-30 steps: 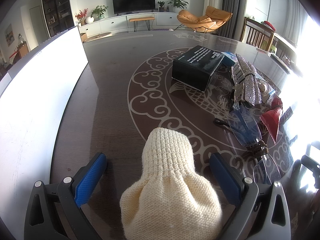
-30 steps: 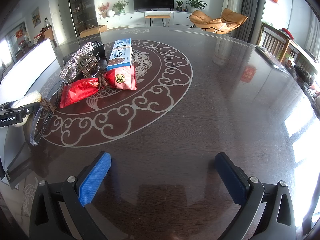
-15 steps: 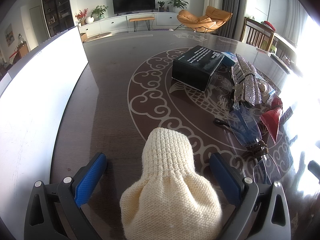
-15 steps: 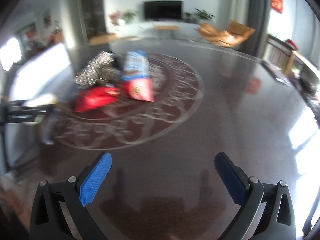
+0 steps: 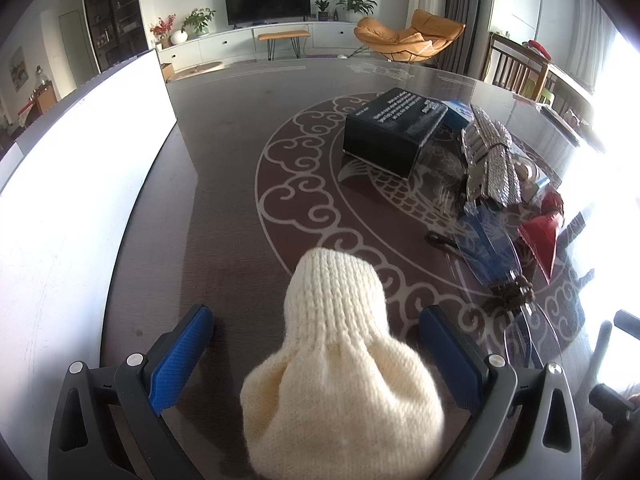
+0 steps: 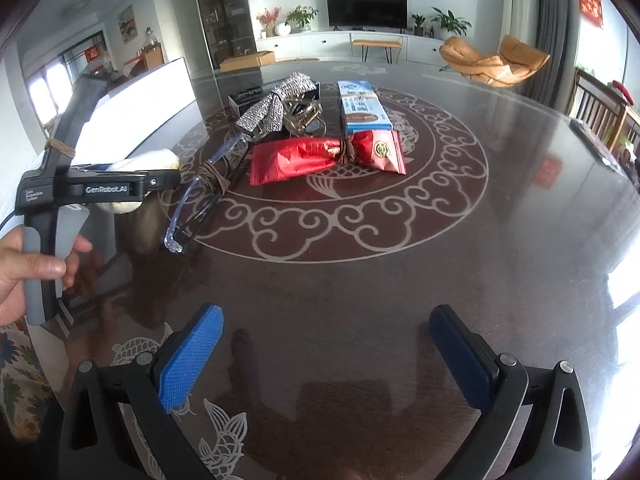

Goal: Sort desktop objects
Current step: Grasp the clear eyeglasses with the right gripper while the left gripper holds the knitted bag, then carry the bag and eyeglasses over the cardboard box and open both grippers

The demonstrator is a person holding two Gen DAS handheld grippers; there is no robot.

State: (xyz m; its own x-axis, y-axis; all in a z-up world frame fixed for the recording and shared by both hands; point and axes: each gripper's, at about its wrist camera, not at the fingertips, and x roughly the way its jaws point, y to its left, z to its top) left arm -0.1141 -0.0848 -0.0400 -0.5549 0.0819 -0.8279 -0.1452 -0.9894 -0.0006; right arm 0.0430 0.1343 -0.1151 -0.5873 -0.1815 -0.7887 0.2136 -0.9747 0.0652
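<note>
Left tongs (image 5: pixel 316 354): spread wide around cream knitted item (image 5: pixel 340 360), unmoved. Right tongs (image 6: pixel 326 354): released, empty, swung back facing clutter on bench (image 6: pixel 500 240); next pick pending.

This is a home living room. Far ahead of the claw, past the dark glossy tabletop (image 6: pixel 400 280) with its pale scroll pattern, a black flat television (image 6: pixel 366 7) stands on a long white low cabinet (image 6: pixel 320 46) among green potted plants (image 6: pixel 450 22). Ahead to the right sits an orange lounge chair (image 6: pixel 494 62) beside grey curtains (image 6: pixel 554 20); ahead to the left stands a tall dark display shelf (image 6: pixel 224 12).
</note>
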